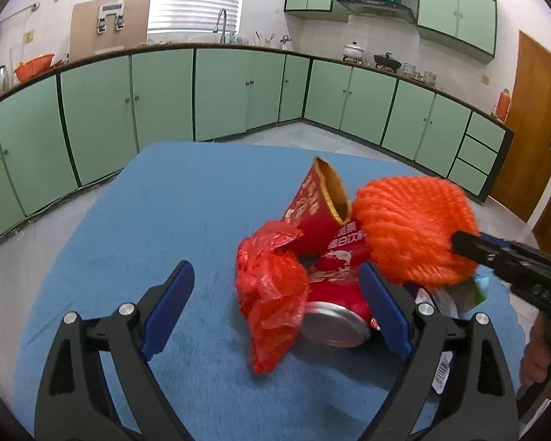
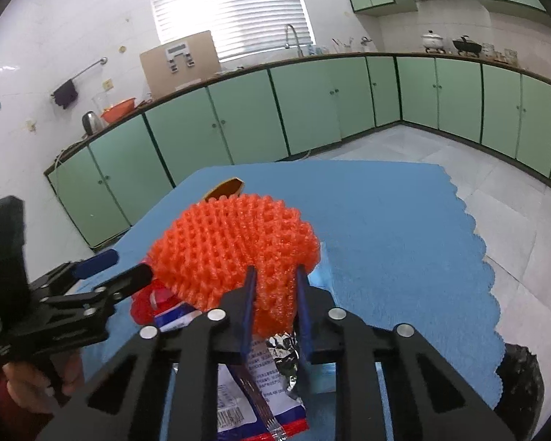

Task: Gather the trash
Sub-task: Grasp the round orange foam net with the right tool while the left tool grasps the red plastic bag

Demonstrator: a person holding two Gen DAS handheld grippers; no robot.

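The right claw [image 2: 274,294] pinches the orange foam fruit net [image 2: 235,246], seemingly light and squashy; the left claw [image 1: 275,301] gapes wide.

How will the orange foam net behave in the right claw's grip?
The orange foam net is open mesh, so probably very light. The right claw pinches it narrow, suggesting it is soft and squashy. It bulges rounded above the pads, so it likely springs back.

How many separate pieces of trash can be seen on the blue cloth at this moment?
5, though more may be hidden: orange foam net pinched by the right gripper; red plastic bag, red can and red paper cup bunched mid-cloth; printed wrapper under the net.
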